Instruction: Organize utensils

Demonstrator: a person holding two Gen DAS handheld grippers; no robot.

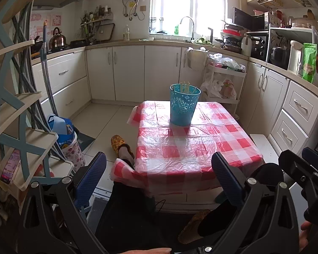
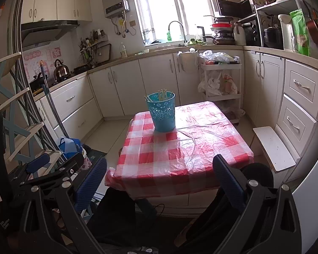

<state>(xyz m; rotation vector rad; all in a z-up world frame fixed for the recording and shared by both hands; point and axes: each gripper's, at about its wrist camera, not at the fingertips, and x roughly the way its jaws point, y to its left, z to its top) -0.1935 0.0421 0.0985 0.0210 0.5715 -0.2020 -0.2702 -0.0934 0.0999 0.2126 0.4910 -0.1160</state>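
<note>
Left wrist view: turquoise bucket (image 1: pixel 184 105) upright in the centre of the frame, on the far half of a small table (image 1: pixel 193 146) under a red-and-white checked plastic cloth. Tapered toward the base, wall punched with a flower and dot pattern, rim plain. Pale yellowish chopsticks (image 1: pixel 185 87) standing inside, tips poking just above the rim, leaning at slightly different angles. Rest of the cloth bare and glossy, wrinkled.

Left gripper (image 1: pixel 159 175) low in the frame, released, blue ribbed pads spread wide, nothing between them, well short of the bucket. Part of the other tool visible at lower right. Slippered foot (image 1: pixel 120 146) on the tiled floor left of the table.

Right wrist view: same bucket (image 2: pixel 162 112) slightly left of centre, near the table's far left corner, chopsticks (image 2: pixel 162 95) fanned inside. Right gripper (image 2: pixel 160 177) likewise released and empty, held at the lower edge before the table's near side. White bench (image 2: pixel 273 148) at the right beside the table.
</note>
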